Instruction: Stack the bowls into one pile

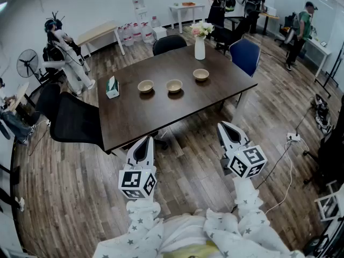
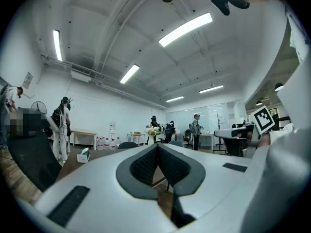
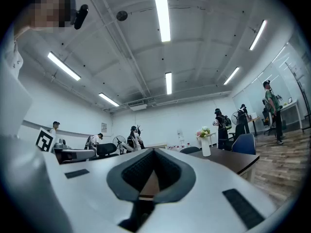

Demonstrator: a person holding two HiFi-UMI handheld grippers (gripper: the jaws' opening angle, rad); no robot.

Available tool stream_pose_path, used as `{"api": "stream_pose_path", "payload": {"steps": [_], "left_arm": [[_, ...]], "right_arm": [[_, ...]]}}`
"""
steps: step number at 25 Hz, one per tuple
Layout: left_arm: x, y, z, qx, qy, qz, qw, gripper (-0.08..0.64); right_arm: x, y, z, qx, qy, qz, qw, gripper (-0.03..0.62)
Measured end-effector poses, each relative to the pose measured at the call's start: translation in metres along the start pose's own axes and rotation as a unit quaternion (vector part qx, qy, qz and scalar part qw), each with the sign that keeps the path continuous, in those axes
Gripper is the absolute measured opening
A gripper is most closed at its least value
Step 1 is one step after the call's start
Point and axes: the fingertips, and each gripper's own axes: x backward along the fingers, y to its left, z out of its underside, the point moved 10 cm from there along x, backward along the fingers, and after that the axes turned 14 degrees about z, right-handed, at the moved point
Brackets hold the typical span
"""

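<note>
White-shelled and shut on nothing, my left gripper [image 1: 147,140] and right gripper [image 1: 224,126] hang level at the bottom of the frame, over the wood floor [image 1: 188,171] and short of the table [image 1: 161,114]. That is my first worry: if I reach in with the jaws pressed together like this, the tips will only shove a bowl across the dark top instead of taking its rim.

At the right edge a corded power strip [image 1: 293,137] lies on the floor, and I judge a sidestep that way could snag it. At centre left a black chair [image 1: 75,123] crowds the table's near corner, so closing in from that side risks a bump that jolts everything on top.

Further up, three tan bowls stand in a row, apart from each other: the leftmost bowl [image 1: 145,86], the middle bowl [image 1: 174,85] and the rightmost bowl [image 1: 201,74]. None is stacked yet. A pinch on a thin rim may slip, and a bowl lowered off-centre may tip instead of nesting. A tissue box [image 1: 112,87] sits left of the row.

Behind the rightmost bowl stands a white vase [image 1: 199,48] of flowers, tall and narrow. A careless swing near it looks likeliest to topple it.
</note>
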Motion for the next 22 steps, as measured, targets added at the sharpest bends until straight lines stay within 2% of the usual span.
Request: {"api": "stream_pose_path", "payload": {"steps": [10, 22], "left_arm": [[-0.004, 0.000, 0.005, 0.005, 0.007, 0.000, 1.0000, 0.026], [-0.023, -0.007, 0.008, 0.009, 0.010, -0.007, 0.9999, 0.025]], "right_arm": [[0.000, -0.009, 0.003, -0.022, -0.009, 0.005, 1.000, 0.021], [-0.013, -0.029, 0.009, -0.024, 0.001, -0.005, 1.000, 0.021]]}}
